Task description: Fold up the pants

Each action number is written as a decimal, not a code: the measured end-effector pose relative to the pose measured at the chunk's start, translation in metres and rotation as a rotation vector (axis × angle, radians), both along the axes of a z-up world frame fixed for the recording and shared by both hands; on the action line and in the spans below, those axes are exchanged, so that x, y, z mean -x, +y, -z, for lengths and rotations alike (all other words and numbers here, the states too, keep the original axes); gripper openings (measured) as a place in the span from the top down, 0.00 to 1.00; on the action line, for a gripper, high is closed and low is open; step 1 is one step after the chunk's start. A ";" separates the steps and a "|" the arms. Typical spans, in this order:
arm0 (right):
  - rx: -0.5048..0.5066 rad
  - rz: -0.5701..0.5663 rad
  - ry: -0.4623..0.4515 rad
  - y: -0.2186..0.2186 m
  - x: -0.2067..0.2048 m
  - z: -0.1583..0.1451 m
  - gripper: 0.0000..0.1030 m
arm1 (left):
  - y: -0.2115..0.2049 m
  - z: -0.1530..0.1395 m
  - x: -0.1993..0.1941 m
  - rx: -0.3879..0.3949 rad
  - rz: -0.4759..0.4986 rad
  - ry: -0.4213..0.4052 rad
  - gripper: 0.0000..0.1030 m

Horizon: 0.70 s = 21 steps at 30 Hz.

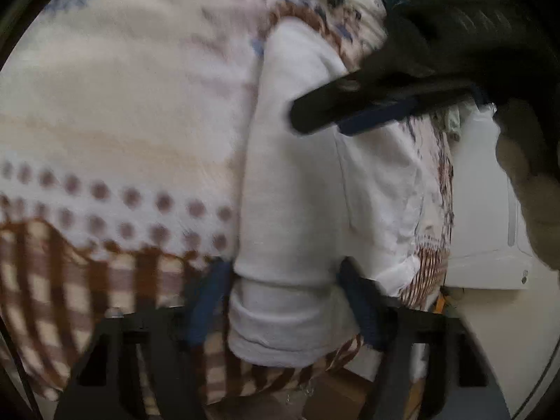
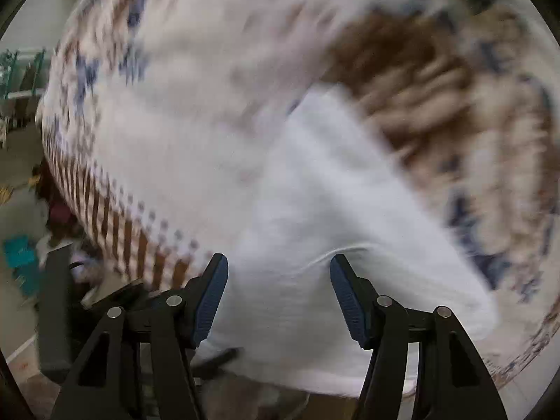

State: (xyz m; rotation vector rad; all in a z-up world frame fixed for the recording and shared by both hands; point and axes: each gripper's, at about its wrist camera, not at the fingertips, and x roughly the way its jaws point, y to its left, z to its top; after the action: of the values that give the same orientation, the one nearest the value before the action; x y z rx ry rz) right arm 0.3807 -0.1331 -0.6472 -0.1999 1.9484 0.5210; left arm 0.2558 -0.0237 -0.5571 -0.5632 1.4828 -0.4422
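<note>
White pants (image 1: 294, 182) lie folded lengthwise on a patterned bedspread (image 1: 122, 112), the cuffed hem nearest my left gripper (image 1: 283, 276). That gripper is open, its blue-padded jaws either side of the hem, above it. My right gripper (image 1: 315, 119) reaches in from the upper right over the pants in the left wrist view. In the right wrist view, the right gripper (image 2: 278, 280) is open above the white pants (image 2: 332, 231), which are blurred by motion.
The bedspread (image 2: 182, 122) has brown checks, dots and blue flowers. A white appliance (image 1: 490, 203) stands beyond the bed's right edge. Floor clutter, a teal object (image 2: 21, 248) and a dark box (image 2: 56, 311) lie past the bed's left edge in the right wrist view.
</note>
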 end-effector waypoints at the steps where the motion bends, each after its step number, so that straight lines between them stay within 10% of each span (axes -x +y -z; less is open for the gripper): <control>1: 0.048 -0.027 0.007 0.002 0.005 0.013 0.43 | -0.003 0.001 0.006 -0.010 0.020 -0.017 0.61; 16: 0.097 0.009 0.009 -0.024 -0.018 0.010 0.47 | 0.023 -0.022 0.060 0.059 -0.153 0.130 0.62; 21: -0.054 0.188 -0.092 -0.070 -0.013 -0.049 0.27 | 0.034 -0.054 0.013 -0.001 -0.190 0.040 0.36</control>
State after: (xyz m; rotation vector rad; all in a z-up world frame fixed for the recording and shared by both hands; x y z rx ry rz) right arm 0.3935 -0.2028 -0.5980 -0.0059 1.8386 0.4320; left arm 0.2428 0.0107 -0.5035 -0.7086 1.4516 -0.2835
